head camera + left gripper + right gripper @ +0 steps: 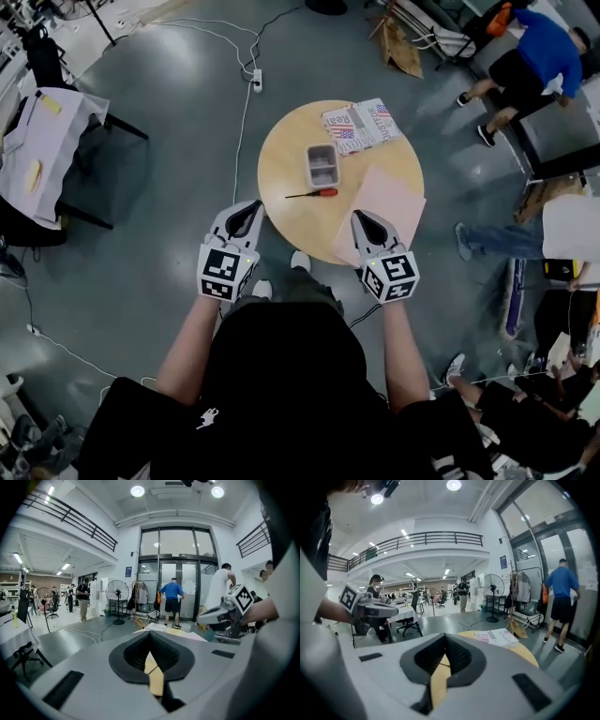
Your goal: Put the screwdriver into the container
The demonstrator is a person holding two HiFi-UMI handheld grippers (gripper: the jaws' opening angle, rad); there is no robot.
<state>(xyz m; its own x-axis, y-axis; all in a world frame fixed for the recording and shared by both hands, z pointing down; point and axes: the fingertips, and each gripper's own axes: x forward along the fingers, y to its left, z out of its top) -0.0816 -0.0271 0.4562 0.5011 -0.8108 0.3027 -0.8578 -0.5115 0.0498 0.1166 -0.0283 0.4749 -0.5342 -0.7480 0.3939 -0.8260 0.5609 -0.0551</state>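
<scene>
A screwdriver (pixel 314 193) with a red handle and a thin dark shaft lies flat on the round wooden table (pixel 281 164). Just behind it stands the small grey container (pixel 322 165), which looks empty. My left gripper (pixel 250 210) hovers at the table's near left edge, its jaws shut on nothing. My right gripper (pixel 365 219) hovers over the near right edge above a pink sheet (pixel 386 199), also shut and empty. Both point toward the table. In the left gripper view my left gripper (pixel 151 634) has the right gripper (pixel 225 613) beside it. The right gripper view shows my right gripper (pixel 444 637) and the left gripper (pixel 370 609).
A flag-printed paper (pixel 361 125) lies at the table's far side. On the floor are a power strip (pixel 257 82) with cables, and a cloth-covered chair (pixel 47 141) at left. A person in blue (pixel 539 56) and other people (pixel 562 230) are at right.
</scene>
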